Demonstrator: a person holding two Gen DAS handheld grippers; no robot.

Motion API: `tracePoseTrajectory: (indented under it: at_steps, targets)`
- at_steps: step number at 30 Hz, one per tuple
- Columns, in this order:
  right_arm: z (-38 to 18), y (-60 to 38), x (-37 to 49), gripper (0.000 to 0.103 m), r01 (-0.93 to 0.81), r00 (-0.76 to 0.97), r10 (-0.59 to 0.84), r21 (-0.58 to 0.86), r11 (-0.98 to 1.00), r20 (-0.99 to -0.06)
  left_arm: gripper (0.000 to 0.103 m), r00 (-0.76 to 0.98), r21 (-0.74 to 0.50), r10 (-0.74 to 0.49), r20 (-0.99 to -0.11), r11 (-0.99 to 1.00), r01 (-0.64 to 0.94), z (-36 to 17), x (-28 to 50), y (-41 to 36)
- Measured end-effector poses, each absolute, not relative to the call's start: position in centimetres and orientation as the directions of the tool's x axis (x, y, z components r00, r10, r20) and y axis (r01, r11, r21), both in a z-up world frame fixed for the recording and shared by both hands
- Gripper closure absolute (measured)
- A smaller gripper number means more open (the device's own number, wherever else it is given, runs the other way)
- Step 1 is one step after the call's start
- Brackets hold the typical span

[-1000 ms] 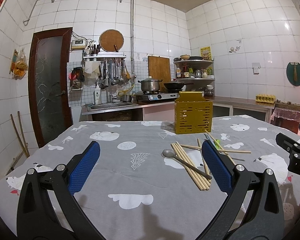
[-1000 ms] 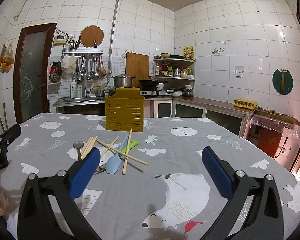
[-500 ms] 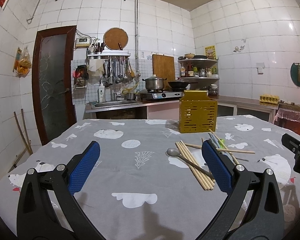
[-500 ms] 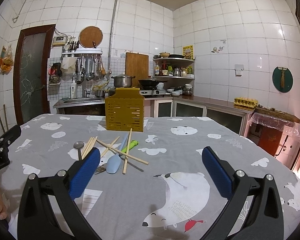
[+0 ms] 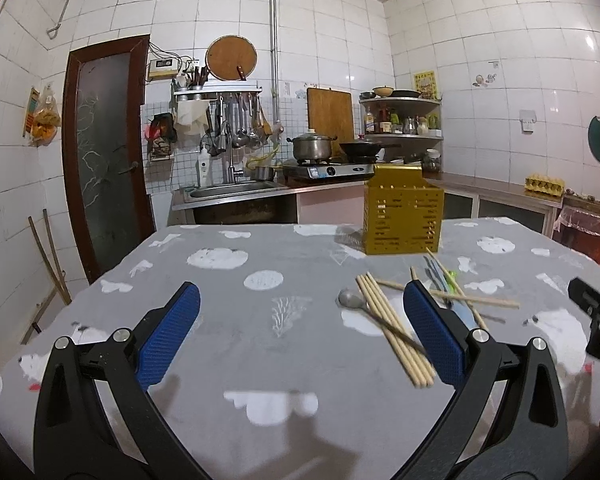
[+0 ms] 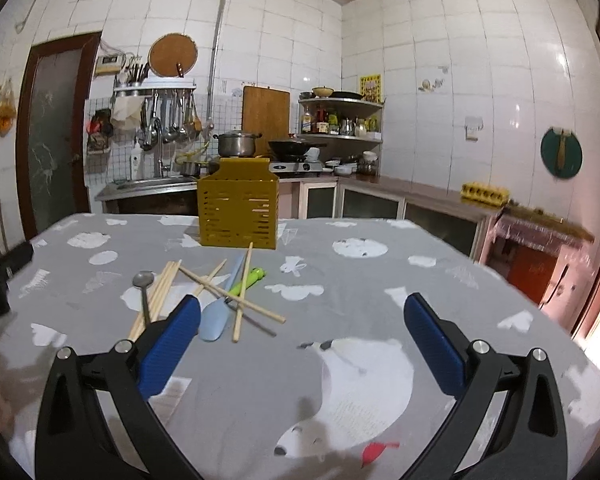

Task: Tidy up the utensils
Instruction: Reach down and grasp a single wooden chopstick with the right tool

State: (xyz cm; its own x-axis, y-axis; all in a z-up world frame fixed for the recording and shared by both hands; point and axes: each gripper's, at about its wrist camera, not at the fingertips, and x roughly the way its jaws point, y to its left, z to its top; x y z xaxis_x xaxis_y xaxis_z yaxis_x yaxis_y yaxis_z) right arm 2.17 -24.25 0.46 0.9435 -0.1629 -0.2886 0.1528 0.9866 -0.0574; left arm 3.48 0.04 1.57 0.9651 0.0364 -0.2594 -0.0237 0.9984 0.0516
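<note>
A yellow slotted utensil holder (image 5: 402,219) stands upright at the far side of the table; it also shows in the right wrist view (image 6: 238,211). In front of it lies a loose pile: wooden chopsticks (image 5: 392,330) (image 6: 158,294), a metal spoon (image 5: 350,299) (image 6: 143,282), a light blue spatula (image 6: 216,320) and a green-handled utensil (image 6: 249,278). My left gripper (image 5: 300,336) is open and empty, just left of the pile. My right gripper (image 6: 300,336) is open and empty, with its left finger beside the spatula.
The table wears a grey cloth with white animal prints (image 5: 260,280). Behind it are a sink (image 5: 232,192), a stove with a pot (image 5: 312,148) and a counter with an egg tray (image 6: 486,191). The other gripper's tip shows at each view's edge (image 5: 596,316) (image 6: 0,276).
Both grippers have moved a little closer to the pile and stayed open. The pile and the holder have not moved.
</note>
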Motion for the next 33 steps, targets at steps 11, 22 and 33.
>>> tracePoseTrajectory:
  at_steps: [11,22,33]
  targets:
    - [3.1,-25.1,10.5,0.004,0.095,0.917,-0.098,-0.027,0.995,-0.387,0.005,0.897,-0.017,-0.047,-0.439,0.999,0.045,3.4,12.8,-0.1]
    - [0.7,-24.6,21.6,0.004,0.086,0.827,-0.132,-0.109,0.990,-0.546,0.005,0.758,-0.002,-0.093,-0.645,0.993,0.119,0.3,23.9,-3.3]
    - [-1.3,-23.6,29.0,0.005,0.061,0.741,-0.108,-0.094,0.994,-0.663,0.007,0.663,-0.063,-0.107,-0.741,0.994,0.091,-2.6,30.3,-3.8]
